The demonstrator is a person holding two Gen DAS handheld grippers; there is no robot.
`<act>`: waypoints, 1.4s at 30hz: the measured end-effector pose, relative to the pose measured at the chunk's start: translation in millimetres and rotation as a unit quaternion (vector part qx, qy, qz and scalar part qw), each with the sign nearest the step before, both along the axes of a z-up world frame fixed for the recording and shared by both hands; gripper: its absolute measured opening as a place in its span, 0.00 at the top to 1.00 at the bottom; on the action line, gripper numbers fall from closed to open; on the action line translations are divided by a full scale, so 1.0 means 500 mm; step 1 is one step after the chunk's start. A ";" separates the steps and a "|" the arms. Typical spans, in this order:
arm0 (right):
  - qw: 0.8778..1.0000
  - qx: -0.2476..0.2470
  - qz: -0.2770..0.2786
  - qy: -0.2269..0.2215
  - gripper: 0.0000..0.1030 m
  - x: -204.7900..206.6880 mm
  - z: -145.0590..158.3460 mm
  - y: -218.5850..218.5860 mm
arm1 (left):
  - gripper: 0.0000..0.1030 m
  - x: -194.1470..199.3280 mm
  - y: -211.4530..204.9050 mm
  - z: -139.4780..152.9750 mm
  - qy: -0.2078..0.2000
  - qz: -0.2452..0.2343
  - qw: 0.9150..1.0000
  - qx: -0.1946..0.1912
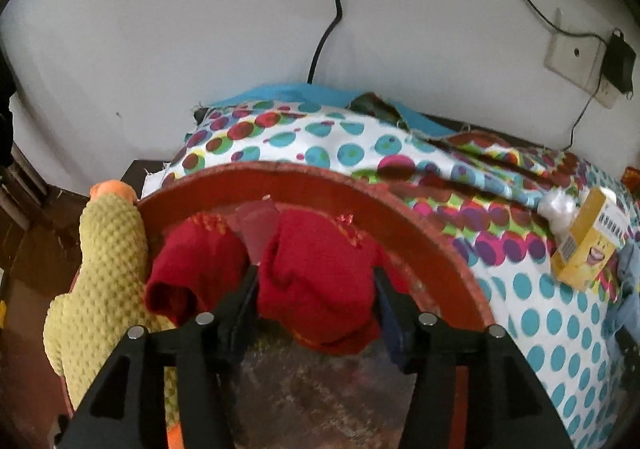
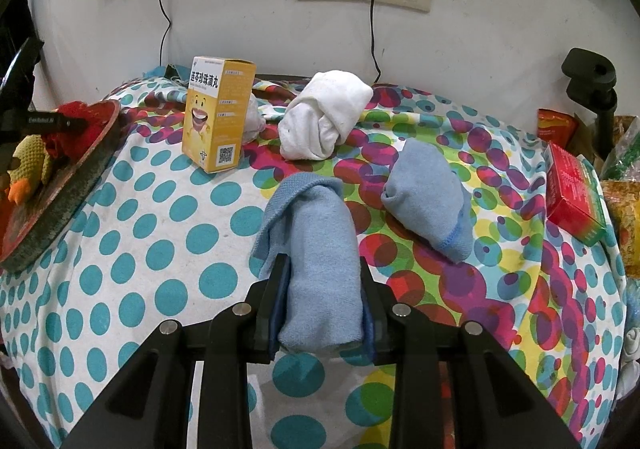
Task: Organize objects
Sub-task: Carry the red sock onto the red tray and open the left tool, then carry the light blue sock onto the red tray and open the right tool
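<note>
Two views | left gripper [image 1: 314,285] spread around red sock [image 1: 316,285] | right gripper [image 2: 322,289] pinching blue sock [image 2: 316,269]

Yellow box [image 2: 218,115] beside open cloth [image 2: 160,233]

Seeing left gripper [image 1: 316,289] showing black plastic frame, two angular arms splaying out wide toward camera. Four round silver screw heads sitting across linkage. Dark blue pads lining inner fingers [image 1: 390,313]. Right gripper [image 2: 324,289] looking same build: black struts, four silver screws, blue pads [image 2: 280,301] running along finger insides. Matte finish throughout.
</note>
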State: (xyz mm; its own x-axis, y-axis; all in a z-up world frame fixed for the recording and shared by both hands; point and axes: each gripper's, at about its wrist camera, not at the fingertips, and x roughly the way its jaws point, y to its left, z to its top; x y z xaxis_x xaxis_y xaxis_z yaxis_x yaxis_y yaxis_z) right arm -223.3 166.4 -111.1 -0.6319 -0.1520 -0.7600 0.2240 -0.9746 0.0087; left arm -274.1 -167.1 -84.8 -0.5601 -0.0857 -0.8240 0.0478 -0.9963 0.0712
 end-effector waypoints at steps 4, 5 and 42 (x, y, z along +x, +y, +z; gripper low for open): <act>1.000 0.001 0.000 0.000 0.71 0.000 0.000 0.001 | 0.45 0.028 0.011 0.006 0.010 -0.011 0.999 -0.033; 1.000 0.002 0.000 0.000 0.71 0.001 0.000 0.002 | 0.45 0.037 0.015 0.009 0.015 -0.016 0.999 -0.039; 1.000 0.030 0.001 0.007 0.72 0.008 0.001 -0.012 | 0.38 0.428 0.021 0.078 0.102 -0.023 0.995 0.006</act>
